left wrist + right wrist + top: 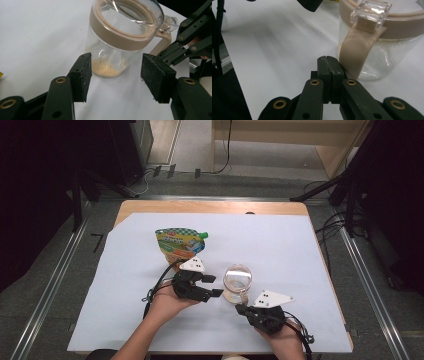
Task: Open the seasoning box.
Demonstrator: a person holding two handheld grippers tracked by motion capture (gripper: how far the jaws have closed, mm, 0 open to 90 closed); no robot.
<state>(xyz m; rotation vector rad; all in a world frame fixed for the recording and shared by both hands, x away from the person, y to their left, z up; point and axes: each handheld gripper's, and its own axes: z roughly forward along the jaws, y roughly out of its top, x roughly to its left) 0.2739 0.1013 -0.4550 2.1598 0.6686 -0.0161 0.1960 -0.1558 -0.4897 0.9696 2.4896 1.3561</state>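
While the jug stands upright on the white counter, the left tool waits just at its 9 o'clock with both jaws wide apart and nothing between them. The right tool sits at the jug's 6 o'clock, jaws pressed together, tips right by the tan handle. Some crumbs lie in the jug. A pouch lies at its 11 o'clock.
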